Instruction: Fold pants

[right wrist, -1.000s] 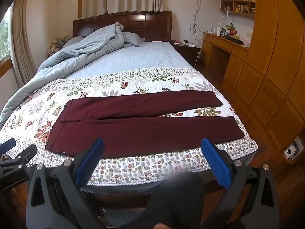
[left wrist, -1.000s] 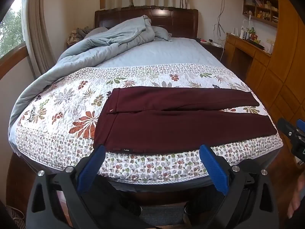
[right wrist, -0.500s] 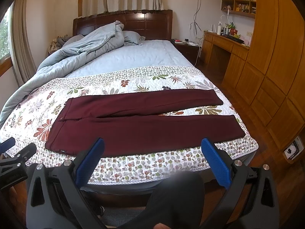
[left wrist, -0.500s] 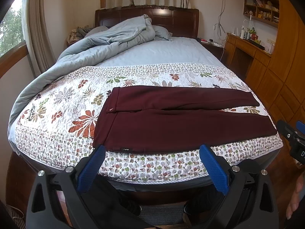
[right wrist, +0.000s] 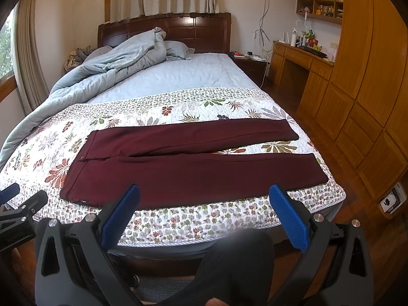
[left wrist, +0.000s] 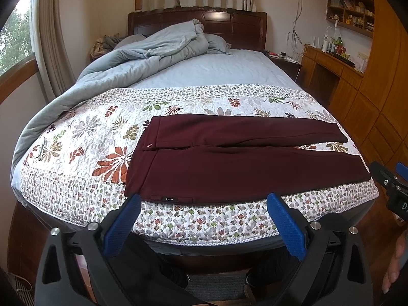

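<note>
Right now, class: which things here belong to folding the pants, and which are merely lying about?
Belongs to the job:
maroon pants, spread flat
left gripper, open
right gripper, open
floral quilt under the pants

Lying about:
blue duvet, bunched
pillow
desk
bookshelf

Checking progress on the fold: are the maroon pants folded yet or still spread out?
Spread out, unfolded. The pants lie flat across the floral quilt, both legs side by side at full length, waistband at the left. Both grippers are open, short of the cloth.
</note>
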Demonstrator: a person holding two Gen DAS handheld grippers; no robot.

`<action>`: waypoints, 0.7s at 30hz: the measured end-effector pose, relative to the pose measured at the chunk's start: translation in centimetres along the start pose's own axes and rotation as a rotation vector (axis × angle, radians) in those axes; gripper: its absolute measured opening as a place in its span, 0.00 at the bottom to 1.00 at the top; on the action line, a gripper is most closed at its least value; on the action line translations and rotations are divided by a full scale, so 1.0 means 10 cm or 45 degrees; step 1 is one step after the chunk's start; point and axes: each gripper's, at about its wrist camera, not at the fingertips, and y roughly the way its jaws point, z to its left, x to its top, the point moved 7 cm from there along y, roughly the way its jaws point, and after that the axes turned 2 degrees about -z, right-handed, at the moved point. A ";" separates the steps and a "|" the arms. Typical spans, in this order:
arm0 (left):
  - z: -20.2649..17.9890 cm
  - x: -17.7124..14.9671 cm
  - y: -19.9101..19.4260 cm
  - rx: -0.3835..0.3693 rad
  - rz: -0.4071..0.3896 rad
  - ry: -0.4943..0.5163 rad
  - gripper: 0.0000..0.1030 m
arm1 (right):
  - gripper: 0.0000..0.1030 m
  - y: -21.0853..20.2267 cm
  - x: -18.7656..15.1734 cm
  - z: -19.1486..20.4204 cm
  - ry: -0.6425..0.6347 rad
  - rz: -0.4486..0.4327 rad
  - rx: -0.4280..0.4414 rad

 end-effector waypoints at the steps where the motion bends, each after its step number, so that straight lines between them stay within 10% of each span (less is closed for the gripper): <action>1: 0.00 0.00 0.00 0.000 0.000 0.000 0.96 | 0.98 0.00 0.00 0.00 0.001 0.001 0.001; 21: 0.06 0.02 0.00 0.012 0.003 -0.006 0.96 | 0.98 0.05 -0.02 0.05 -0.004 0.016 0.008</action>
